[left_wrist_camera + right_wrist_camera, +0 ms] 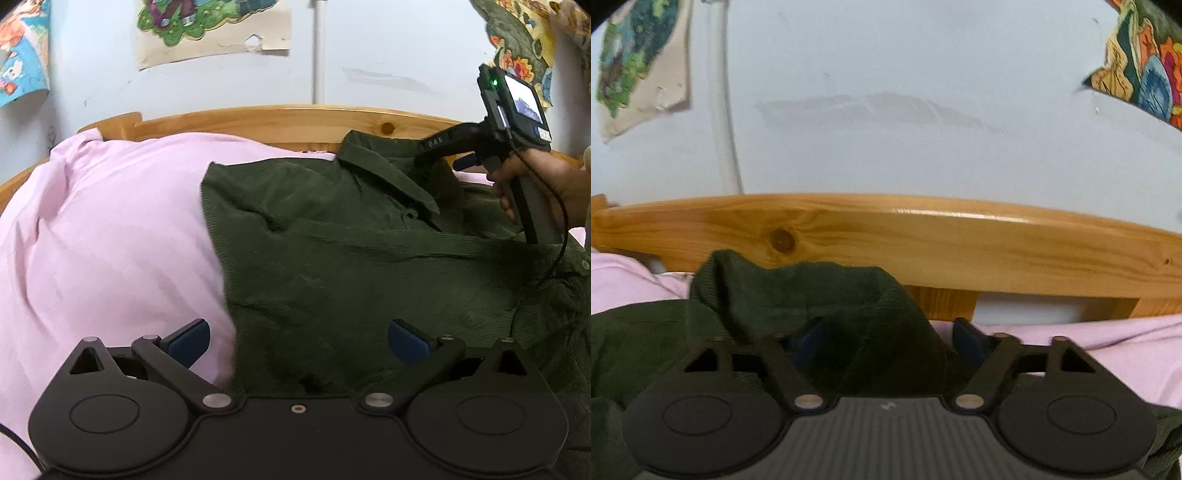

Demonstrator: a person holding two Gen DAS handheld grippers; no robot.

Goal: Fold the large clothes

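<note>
Left gripper [298,342]: jaws wide apart, nothing between them, blue pads [188,341] hovering above the near edge of the shirt [332,240]. The left pad sits over the sheet [110,240], the right over green cloth.

Shirt: dark green corduroy, lying on the pink sheet, collar [388,173] at the far end near the bed rail [258,122]. The body looks mostly flat with a few creases. Its left edge runs diagonally across the sheet. A button shows at the far right edge.

Right gripper [886,343]: a bunched fold of shirt [812,295] stands between the jaws, up by the collar end. The left pad is mostly buried in cloth and the right pad [967,343] is visible beside the fold. Jaws are part-way apart; cannot tell whether the pads actually press the cloth. In the left wrist view the right gripper [428,147] is over the collar, gripped by a hand [535,184], with a lit screen and a green LED on its back and a cable hanging down.

Beyond: pine rail [923,243] with a knot, a gap under it, then a pale wall [923,92]. A white pipe [720,92] runs up the wall. Torn paper with cartoon prints [207,29] is stuck above.
</note>
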